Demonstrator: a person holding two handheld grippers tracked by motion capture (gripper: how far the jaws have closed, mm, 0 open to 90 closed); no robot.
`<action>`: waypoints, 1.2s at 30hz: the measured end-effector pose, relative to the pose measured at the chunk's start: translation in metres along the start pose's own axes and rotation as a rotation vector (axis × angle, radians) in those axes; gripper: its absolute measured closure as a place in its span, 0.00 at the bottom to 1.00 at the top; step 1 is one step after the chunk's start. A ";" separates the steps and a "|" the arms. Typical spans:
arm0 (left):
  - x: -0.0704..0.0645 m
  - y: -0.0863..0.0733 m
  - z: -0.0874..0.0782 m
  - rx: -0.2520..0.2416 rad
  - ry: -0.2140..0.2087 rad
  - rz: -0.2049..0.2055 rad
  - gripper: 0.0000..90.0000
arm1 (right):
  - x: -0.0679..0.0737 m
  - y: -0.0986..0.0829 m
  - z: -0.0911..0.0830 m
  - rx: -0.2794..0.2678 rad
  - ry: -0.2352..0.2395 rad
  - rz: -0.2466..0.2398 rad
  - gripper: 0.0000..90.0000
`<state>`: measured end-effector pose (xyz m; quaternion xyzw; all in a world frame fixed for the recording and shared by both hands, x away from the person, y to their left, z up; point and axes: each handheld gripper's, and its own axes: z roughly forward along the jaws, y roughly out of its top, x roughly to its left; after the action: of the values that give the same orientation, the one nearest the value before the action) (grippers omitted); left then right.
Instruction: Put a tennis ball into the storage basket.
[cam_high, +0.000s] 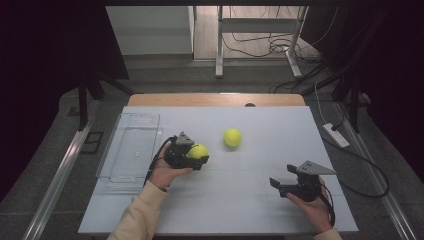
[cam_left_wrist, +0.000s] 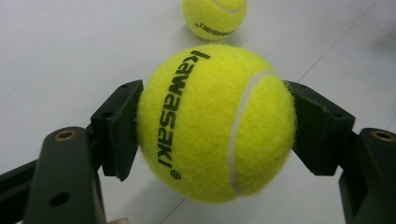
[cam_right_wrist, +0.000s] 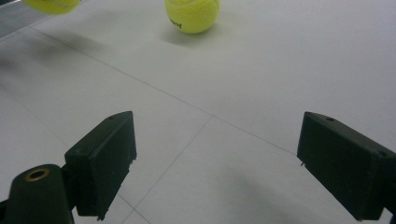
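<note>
- Two tennis balls are in play, and the clear tray at the counter's left edge looks like where they are headed; nothing can be seen lying in it.
- Just right of the tray, the left claw pinches the held ball, one jaw on each side of it, the ball apparently lifted a little off the counter.
- From that claw the tray lies close by on its left, so I judge the coming move to be a short carry leftward over the tray's near wall.
- Farther right, the loose ball rests on the counter, apart from both claws.
- At the right, the right claw is spread and holds nothing; the loose ball lies ahead of it and to its left.
- Nearer to that ball is the left hand, but it is occupied.
</note>
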<state>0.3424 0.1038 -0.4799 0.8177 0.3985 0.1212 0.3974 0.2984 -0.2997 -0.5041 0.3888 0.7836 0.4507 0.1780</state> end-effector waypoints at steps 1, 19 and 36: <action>0.000 0.000 0.000 0.000 0.000 0.000 0.30 | 0.000 0.000 0.000 -0.001 -0.002 -0.001 0.13; 0.003 0.009 -0.040 -0.127 0.037 -0.016 0.30 | 0.001 0.000 -0.001 0.000 -0.008 -0.008 0.13; 0.005 0.011 -0.063 -0.195 0.071 -0.020 0.30 | 0.001 0.000 -0.001 -0.001 -0.012 -0.010 0.13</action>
<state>0.3190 0.1383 -0.4307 0.7665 0.4067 0.1842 0.4617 0.2975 -0.2998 -0.5032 0.3877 0.7842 0.4477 0.1852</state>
